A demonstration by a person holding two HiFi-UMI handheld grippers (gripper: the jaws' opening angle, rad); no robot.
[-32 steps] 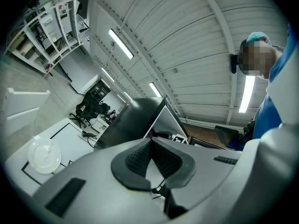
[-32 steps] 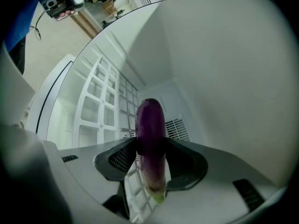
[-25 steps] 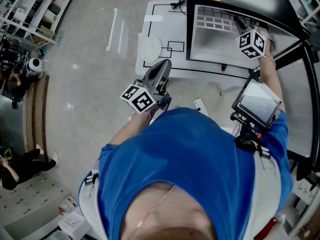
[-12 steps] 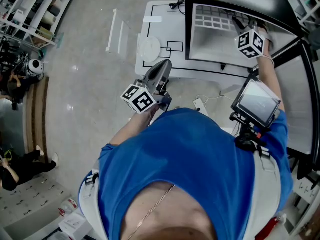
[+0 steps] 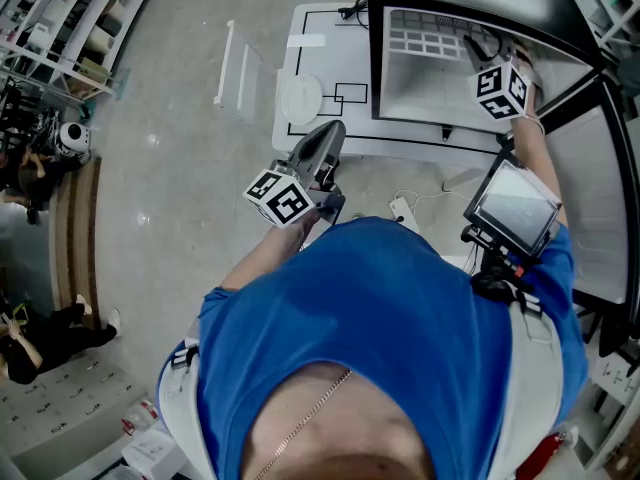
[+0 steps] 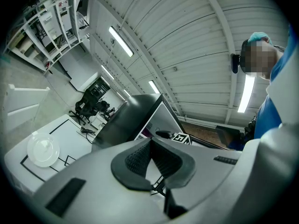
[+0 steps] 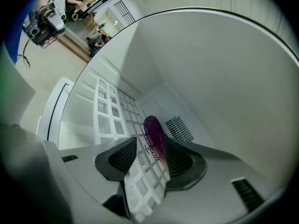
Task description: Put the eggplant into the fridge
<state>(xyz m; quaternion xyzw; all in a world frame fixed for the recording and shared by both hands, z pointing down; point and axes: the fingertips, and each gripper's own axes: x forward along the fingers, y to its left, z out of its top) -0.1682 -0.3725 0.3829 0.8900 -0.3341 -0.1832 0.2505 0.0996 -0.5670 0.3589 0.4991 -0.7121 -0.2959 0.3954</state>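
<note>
Two grippers, two jobs. Right gripper (image 7: pixel 148 147) reaches toward 1 o'clock, deep inside the fridge (image 7: pixel 210 78), because that is where the eggplant (image 7: pixel 154 133) belongs. Its jaws stand apart. The eggplant lies on the white wire shelf (image 7: pixel 110 104), against the pad at 3 o'clock and clear of the pad at 9 o'clock. The grip looks released, and the shelf seems to bear the weight. Placing appears done. What is left is likely to draw the gripper straight back without nudging the eggplant, which could roll on the grid.

Left gripper (image 6: pixel 150 144) hangs close to the body at 11 o'clock, above the near edge of the table (image 5: pixel 310 28). Its jaws are pressed together on nothing, probably parked out of the way. A plate (image 5: pixel 300 96) sits on the table just past its tip, at 11 o'clock.
</note>
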